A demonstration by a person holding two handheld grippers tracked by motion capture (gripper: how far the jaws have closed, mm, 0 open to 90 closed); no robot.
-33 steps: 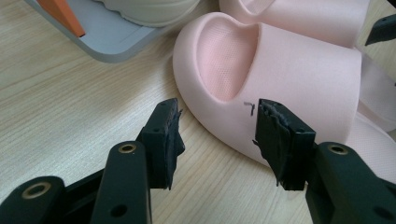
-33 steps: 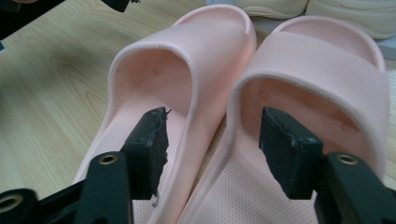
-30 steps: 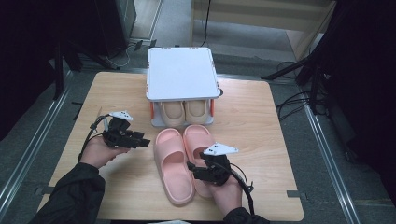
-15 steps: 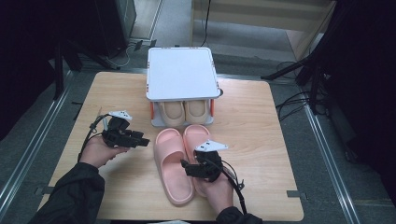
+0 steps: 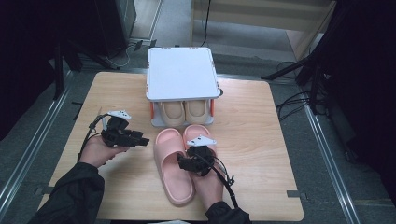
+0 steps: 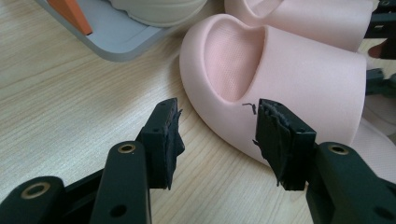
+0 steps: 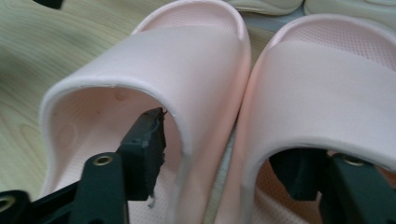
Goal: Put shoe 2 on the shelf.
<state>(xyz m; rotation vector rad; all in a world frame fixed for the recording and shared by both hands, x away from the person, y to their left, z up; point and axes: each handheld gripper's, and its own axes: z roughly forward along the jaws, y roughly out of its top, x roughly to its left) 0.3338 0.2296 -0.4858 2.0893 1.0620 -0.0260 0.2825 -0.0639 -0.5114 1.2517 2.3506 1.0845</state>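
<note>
Nearest the person, the right tongs (image 5: 187, 164) sit low over the pair of pink slippers on the wooden bench (image 5: 261, 140). In the right gripper view one jaw reaches inside the left pink slipper (image 7: 140, 93) under its strap, and the other jaw goes under the strap of the right pink slipper (image 7: 327, 88), so the two adjoining inner walls stand between the jaws. The jaws have just been closing; whether the pads already press on the walls cannot be told.

To the left, the left tongs (image 5: 140, 140) hang released above the bench, jaws apart and empty, aimed at the toe end of the left pink slipper, near it but apart.

The two slippers lie side by side, touching, toes toward the far side.

Just beyond them stands a small white-topped rack (image 5: 182, 70) with orange posts, holding a pair of beige slippers (image 5: 184, 111) on its lower shelf.
</note>
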